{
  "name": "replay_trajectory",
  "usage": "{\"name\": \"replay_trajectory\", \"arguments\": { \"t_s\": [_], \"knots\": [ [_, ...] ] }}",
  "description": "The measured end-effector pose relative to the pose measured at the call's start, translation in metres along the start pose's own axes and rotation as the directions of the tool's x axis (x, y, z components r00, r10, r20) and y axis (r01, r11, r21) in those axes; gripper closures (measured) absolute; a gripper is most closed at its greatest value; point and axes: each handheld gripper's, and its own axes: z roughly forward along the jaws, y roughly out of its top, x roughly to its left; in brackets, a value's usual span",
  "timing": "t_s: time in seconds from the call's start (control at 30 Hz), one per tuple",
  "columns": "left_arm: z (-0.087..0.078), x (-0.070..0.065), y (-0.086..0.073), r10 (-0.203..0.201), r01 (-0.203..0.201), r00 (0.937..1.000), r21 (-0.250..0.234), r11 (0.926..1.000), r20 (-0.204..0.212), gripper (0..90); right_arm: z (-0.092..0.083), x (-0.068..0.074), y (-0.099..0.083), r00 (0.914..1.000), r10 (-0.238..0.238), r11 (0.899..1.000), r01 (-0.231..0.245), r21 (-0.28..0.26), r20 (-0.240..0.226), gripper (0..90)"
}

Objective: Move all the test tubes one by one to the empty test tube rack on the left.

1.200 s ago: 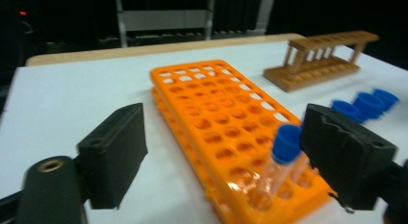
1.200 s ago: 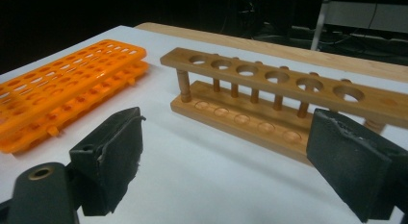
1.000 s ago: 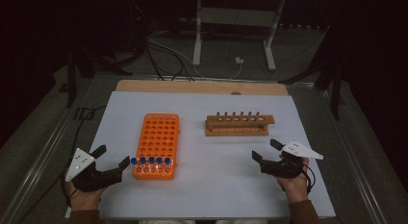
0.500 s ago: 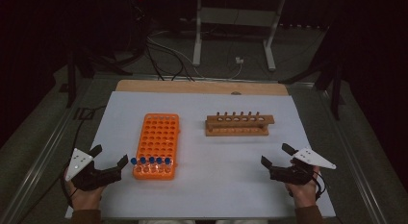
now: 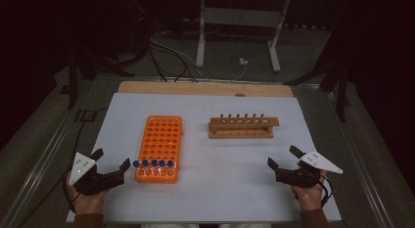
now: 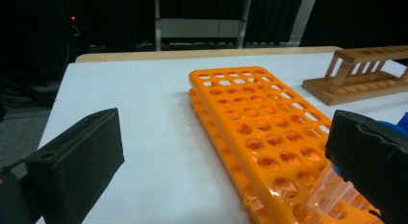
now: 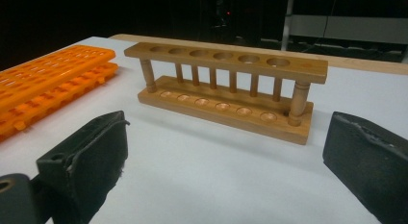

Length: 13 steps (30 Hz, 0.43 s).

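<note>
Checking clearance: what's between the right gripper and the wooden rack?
Nothing: bare white sheet between the right gripper and the wooden rack, per the right gripper view.

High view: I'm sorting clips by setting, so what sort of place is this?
Probably a lab-style test bench: an orange tube rack with blue-capped tubes, an empty wooden tube rack, on a white-covered table in a dark room.

Five blue-capped tubes (image 5: 153, 164) stand upright in the orange rack's (image 5: 161, 140) near row.
</note>
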Motion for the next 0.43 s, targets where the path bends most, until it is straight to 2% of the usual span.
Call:
{"name": "replay_trajectory", "arguments": {
  "t_s": [0.23,0.43],
  "knots": [
    [-0.0004,0.0004,-0.0026,0.0,0.001,0.9998,0.019,0.9998,-0.02,0.6,0.0006,-0.0013,-0.0034,0.9999,0.009,1.0,-0.009,0.013,0.013,2.0],
    [0.0011,0.0031,-0.003,-0.033,0.034,0.999,0.022,0.9992,-0.028,0.6,0.0052,-0.0019,-0.006,0.9998,0.01,0.999,-0.01,0.031,0.018,2.0]
  ]
}}
